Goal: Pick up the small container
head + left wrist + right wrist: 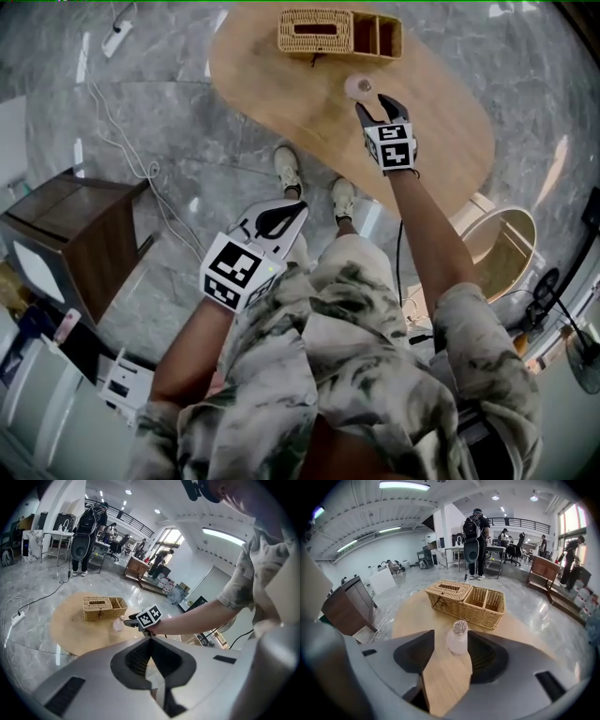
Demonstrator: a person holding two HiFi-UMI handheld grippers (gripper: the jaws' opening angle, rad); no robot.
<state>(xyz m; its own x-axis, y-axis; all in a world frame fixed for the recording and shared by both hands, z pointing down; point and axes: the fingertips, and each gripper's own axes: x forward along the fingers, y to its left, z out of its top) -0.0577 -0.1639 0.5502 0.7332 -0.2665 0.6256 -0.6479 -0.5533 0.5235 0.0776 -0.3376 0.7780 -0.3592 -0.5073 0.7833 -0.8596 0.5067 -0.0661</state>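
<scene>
The small container (357, 86) is a translucent bottle with a crinkled silvery cap, standing upright on the oval wooden table (281, 84). In the right gripper view the small container (457, 638) stands between the tips of my right gripper (452, 645), whose jaws are wide apart and clear of it on both sides. From above, my right gripper (372, 103) reaches over the table just short of the bottle. My left gripper (274, 219) hangs over the floor beside the table with its jaws together and nothing in them. The left gripper view shows the small container (117, 624) far off, next to my right gripper (133, 620).
A wicker basket (337, 33) with compartments stands at the table's far side, just behind the bottle. A dark wooden cabinet (80, 234) stands at left. A white cable and power strip (117, 37) lie on the marble floor. A round wooden tub (506, 246) sits at right.
</scene>
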